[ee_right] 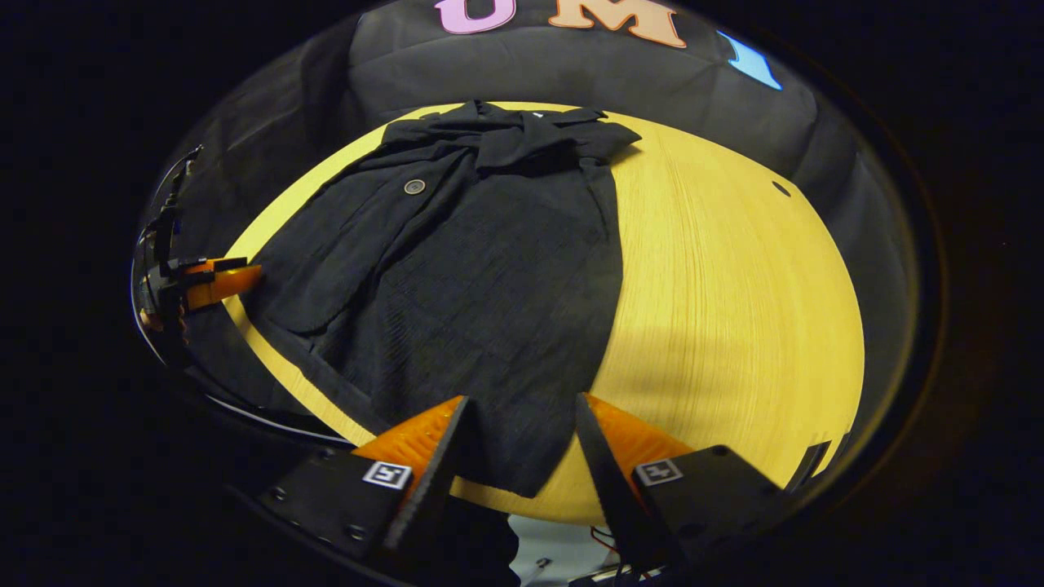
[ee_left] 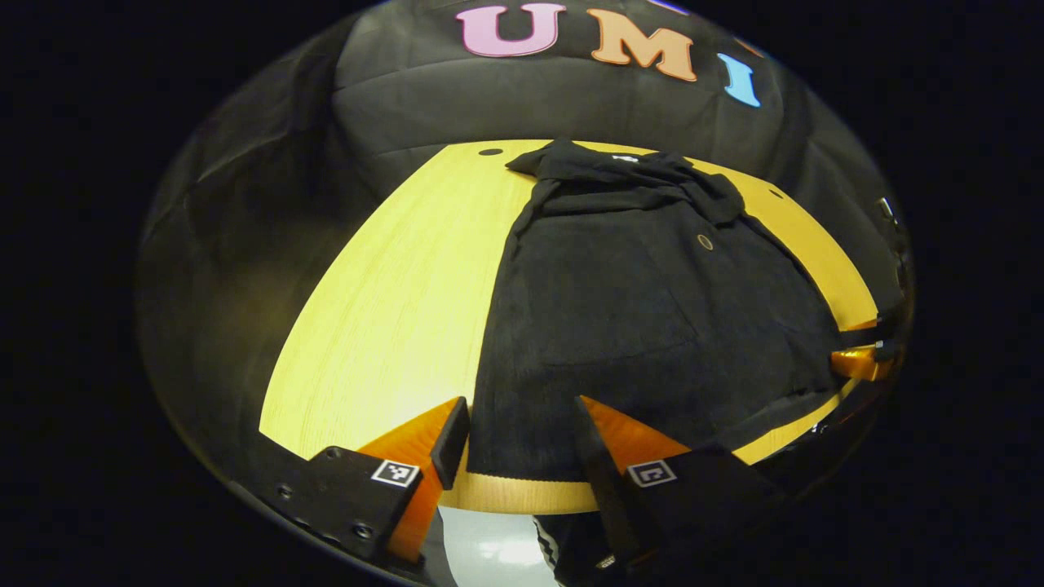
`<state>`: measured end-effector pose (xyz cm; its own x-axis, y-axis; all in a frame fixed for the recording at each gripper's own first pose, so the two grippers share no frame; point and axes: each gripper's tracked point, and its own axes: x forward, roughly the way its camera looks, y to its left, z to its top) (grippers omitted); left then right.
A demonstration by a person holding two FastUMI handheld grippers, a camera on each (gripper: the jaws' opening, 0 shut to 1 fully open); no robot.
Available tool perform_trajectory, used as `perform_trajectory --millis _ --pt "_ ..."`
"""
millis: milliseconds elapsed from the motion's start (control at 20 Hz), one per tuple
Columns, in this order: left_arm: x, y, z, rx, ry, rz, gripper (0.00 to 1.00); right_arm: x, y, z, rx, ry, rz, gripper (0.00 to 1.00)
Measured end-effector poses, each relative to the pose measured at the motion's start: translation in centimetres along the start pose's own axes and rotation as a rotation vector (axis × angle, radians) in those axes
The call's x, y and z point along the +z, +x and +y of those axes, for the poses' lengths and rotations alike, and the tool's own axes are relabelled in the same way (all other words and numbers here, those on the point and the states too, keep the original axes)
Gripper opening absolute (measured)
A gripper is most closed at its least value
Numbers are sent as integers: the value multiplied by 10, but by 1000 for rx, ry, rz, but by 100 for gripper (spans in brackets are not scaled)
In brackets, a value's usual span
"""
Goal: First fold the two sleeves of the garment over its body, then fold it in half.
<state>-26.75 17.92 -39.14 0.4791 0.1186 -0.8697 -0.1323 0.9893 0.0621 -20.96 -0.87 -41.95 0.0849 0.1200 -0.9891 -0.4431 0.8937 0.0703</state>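
On table: shirt with sleeves folded in | left gripper, right gripper wide, empty, at near hem | step: half-fold; next: pinch hem corners.

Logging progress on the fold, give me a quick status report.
Both hand-held grippers open at near hem. Black garment flat on yellow table, sleeves folded in, half-fold pending. Nothing in the way.

I see a yellow wood-grain table with a rounded edge and small dark holes near its far side. Black quilted cloth hangs behind it. Pale floor shows below.
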Motion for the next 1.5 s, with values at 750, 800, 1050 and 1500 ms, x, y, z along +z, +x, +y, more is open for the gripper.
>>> perform_trajectory --millis 750,800,1050,1500 --pt "92 -11 -23 -106 -89 -109 0 92 -40 36 139 116 -236 3" --pt "110 -13 -25 -130 -74 -139 0 111 -51 37 136 120 -273 3" --pt "207 -20 -13 -212 -34 -307 0 211 -94 34 79 202 -507 3" --pt "361 4 11 -220 22 -526 0 347 -123 -24 -18 305 -749 2"
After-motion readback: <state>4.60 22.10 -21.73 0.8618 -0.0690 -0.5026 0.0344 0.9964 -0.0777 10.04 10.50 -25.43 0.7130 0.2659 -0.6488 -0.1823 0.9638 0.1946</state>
